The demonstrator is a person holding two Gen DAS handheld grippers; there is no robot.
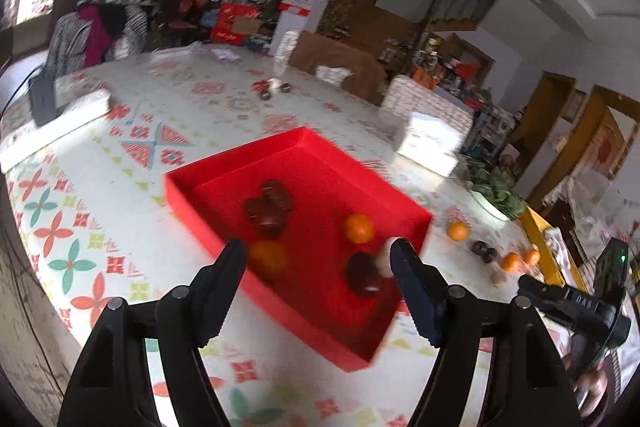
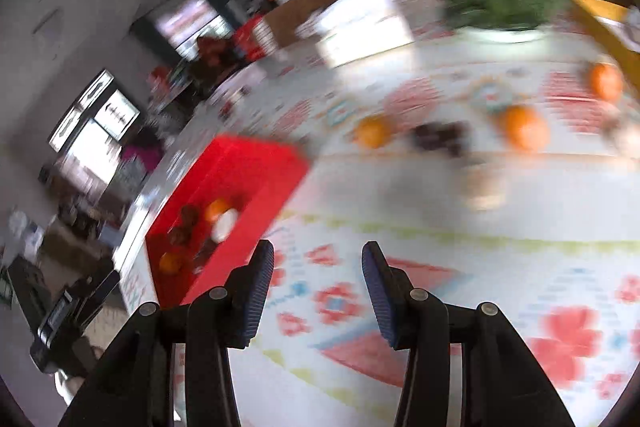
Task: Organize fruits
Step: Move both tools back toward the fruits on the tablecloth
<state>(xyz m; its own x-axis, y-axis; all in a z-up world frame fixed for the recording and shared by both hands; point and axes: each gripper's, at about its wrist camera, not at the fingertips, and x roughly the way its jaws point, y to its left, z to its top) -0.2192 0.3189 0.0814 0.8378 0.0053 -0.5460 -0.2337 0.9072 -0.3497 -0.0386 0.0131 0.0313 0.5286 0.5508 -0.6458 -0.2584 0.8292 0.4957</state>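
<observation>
Both empty claws, left claw (image 1: 316,253) and right claw (image 2: 318,255), hang agape; ahead of the right, loose round oranges (image 2: 522,127) might roll off the patterned table (image 2: 440,267) if nudged.

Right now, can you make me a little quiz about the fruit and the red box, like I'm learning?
1. True or false: the left gripper holds an orange.
2. Pick one. The red box holds: A) only oranges, B) oranges, dark fruits and something white, C) nothing.
3. How many oranges lie on the table outside the box?

Key
1. False. Its jaws are apart with nothing between them; the right gripper is empty too.
2. B. Two oranges, dark fruits and a white thing are inside.
3. Three, beside a dark fruit.
</observation>
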